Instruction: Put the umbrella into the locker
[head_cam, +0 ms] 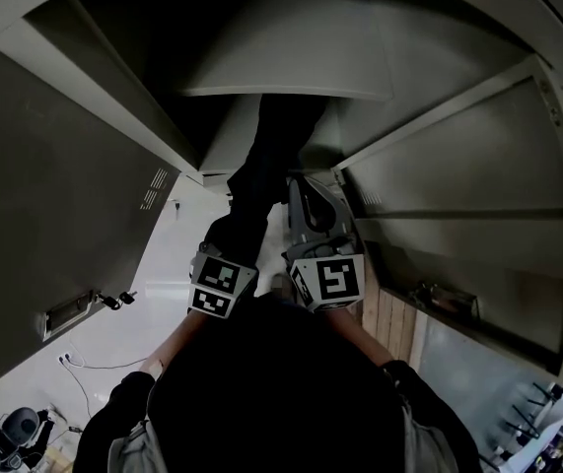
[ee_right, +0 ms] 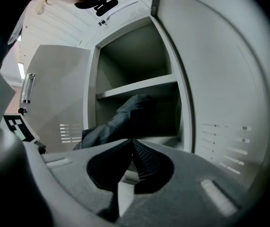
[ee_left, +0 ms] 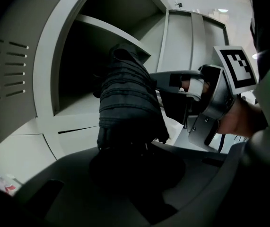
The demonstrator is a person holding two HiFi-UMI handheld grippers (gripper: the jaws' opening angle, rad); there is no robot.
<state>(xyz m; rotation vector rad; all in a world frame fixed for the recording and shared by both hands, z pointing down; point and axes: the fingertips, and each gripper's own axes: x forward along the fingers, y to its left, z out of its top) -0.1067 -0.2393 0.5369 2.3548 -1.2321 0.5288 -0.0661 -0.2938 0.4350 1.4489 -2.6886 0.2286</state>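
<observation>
The left gripper (ee_left: pixel 125 150) clenched the umbrella (ee_left: pixel 125 98) — its long axis ran up-frame into the locker (ee_left: pixel 45 79), under the shelf (ee_right: pixel 139 85) — while the right gripper (ee_right: pixel 132 143) sat beside it, jaws together and empty.

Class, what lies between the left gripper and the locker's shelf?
The folded umbrella, clamped in the left gripper, reaches under the shelf; the left gripper view shows it.

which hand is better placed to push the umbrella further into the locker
Left. The left gripper has its jaws clamped on the umbrella, whose far end points under the locker shelf. The right gripper is shut and empty.
</observation>
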